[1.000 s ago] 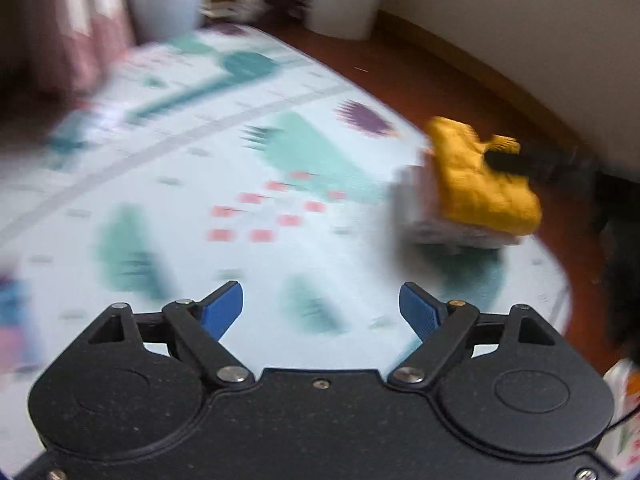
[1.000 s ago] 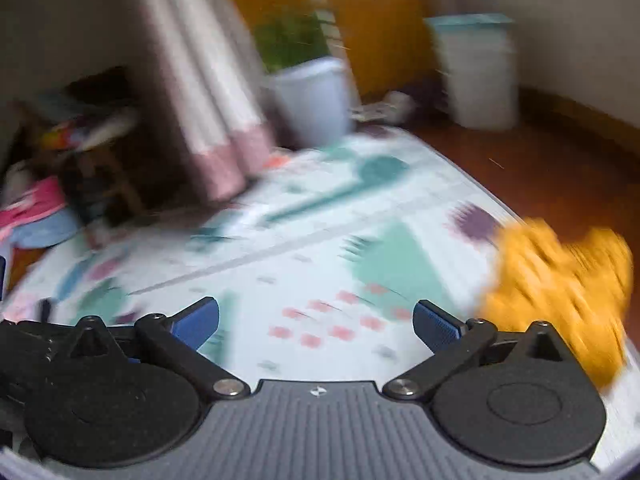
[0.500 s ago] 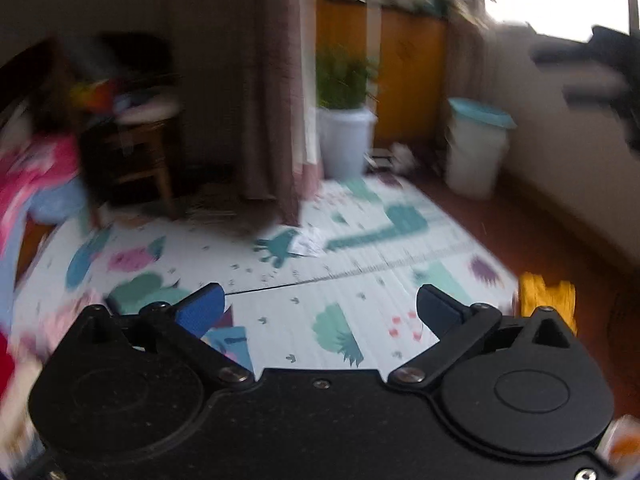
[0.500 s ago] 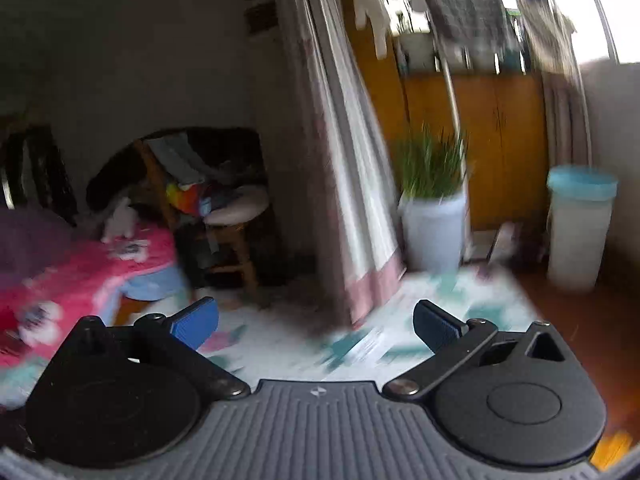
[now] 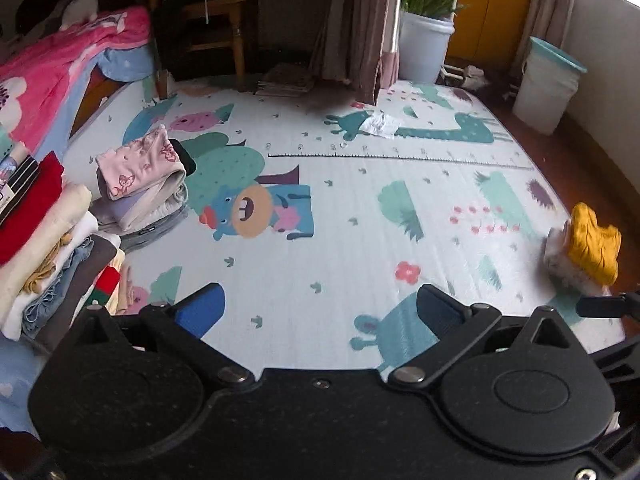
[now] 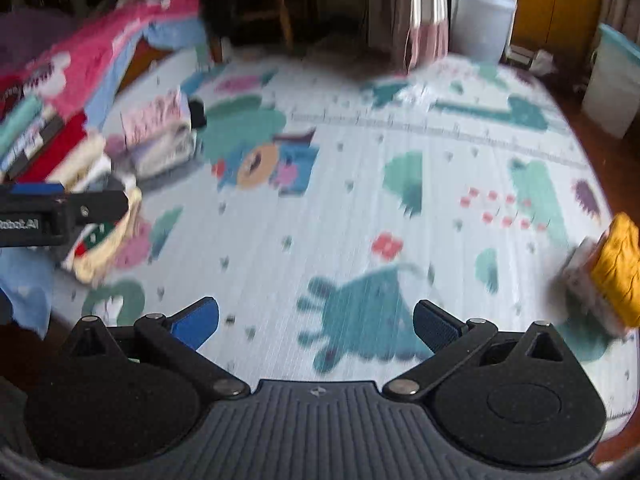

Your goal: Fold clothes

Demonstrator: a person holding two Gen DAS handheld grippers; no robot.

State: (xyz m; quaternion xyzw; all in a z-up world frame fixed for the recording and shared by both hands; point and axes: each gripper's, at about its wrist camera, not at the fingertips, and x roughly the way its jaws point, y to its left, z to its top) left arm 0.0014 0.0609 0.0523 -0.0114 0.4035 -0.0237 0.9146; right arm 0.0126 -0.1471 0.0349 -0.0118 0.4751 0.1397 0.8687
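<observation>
Both claws are released and hold nothing: the left gripper (image 5: 320,312) has its blue pads spread wide over bare mat, and the right gripper (image 6: 316,320) stands the same way, jaws apart, with only the printed play mat (image 5: 340,208) showing between them (the right view is smeared by motion, so fine detail there is lost). Just ahead of the left claw lies open mat with cartoon animals, cactus shapes and a ruler line running across it. Off to the claw's left, close by, rises a tall stack of folded clothes (image 5: 44,240) in red, cream, denim blue and white; a little farther ahead on that side sits a smaller folded pile (image 5: 144,184) topped by a pink patterned garment. Far to the claw's right, at the mat's edge, a yellow garment (image 5: 592,248) rests on a pale folded piece, and the right view shows it too, well right of that claw (image 6: 618,272). In the right view the other gripper's black finger juts in from the left edge. Beyond the mat, ahead and to the left, a pink blanket (image 5: 64,64) drapes a bed; straight ahead are a wooden chair (image 5: 216,20) and a curtain (image 5: 360,20); ahead to the right stand a white pot of green plants (image 5: 426,40) and a white bin with a teal lid (image 5: 548,80) on a reddish-brown floor.
</observation>
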